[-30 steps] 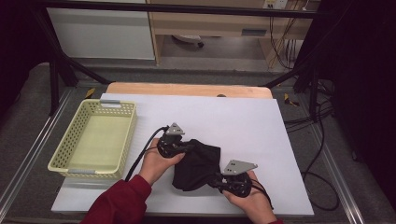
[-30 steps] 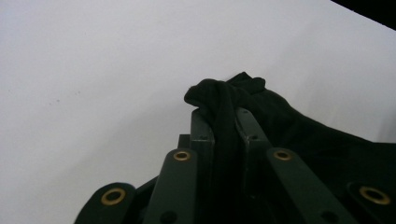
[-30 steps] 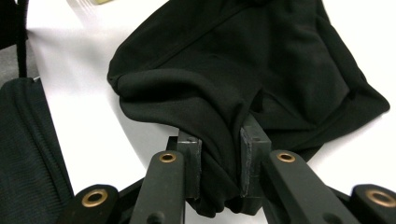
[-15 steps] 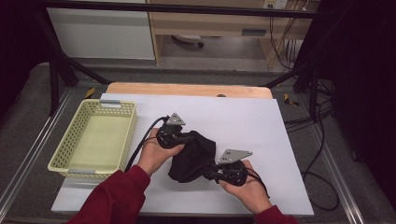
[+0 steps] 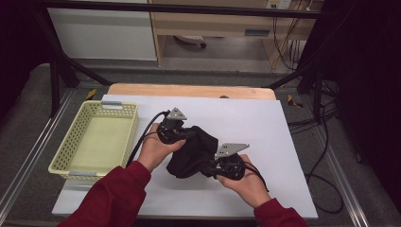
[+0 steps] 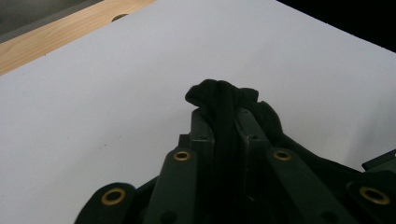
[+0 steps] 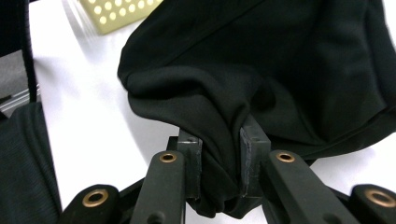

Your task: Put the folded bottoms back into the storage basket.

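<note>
A black cloth [image 5: 193, 153] hangs bunched between my two grippers just above the white table top [image 5: 246, 118]. My left gripper [image 5: 185, 133] is shut on the cloth's upper left part; a knot of black cloth [image 6: 223, 95] pokes out past its jaws. My right gripper [image 5: 213, 166] is shut on the cloth's lower right part, and a thick fold of the black cloth [image 7: 261, 70] is pinched between its pads [image 7: 250, 154]. Both hands hold the grippers near the table's front middle.
A pale yellow perforated basket [image 5: 125, 135] stands at the table's left side, its corner [image 7: 116, 14] visible beyond the cloth. A wooden strip [image 5: 189, 90] runs along the table's far edge. Cables [image 5: 142, 142] trail from the grippers.
Both grippers have moved a little up and away from the person with the cloth between them. The cloth is lifted and more stretched than a second ago.
</note>
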A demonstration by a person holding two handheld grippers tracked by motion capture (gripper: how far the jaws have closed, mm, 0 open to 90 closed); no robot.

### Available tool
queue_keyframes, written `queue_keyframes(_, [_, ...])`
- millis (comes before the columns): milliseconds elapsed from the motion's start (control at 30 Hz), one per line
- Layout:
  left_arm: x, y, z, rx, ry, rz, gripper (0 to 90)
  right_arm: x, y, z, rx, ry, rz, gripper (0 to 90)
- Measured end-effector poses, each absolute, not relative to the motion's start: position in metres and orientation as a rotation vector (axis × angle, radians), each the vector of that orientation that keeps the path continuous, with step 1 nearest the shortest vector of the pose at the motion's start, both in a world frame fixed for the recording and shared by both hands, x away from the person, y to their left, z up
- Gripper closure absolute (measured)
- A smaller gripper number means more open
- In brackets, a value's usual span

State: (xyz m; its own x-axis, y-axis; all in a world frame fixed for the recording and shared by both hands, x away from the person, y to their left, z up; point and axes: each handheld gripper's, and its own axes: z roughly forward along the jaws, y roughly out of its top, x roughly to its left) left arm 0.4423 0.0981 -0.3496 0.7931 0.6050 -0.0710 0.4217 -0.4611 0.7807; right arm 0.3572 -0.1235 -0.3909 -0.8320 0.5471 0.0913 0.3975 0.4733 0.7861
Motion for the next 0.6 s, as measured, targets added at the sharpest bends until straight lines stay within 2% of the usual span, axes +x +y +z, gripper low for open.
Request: queue_keyframes(600, [0.444,0.102,-0.338,2.112,0.749,0.275,80.5,0.365,-0.11,-0.384,0.797,2.587,1.286,74.9])
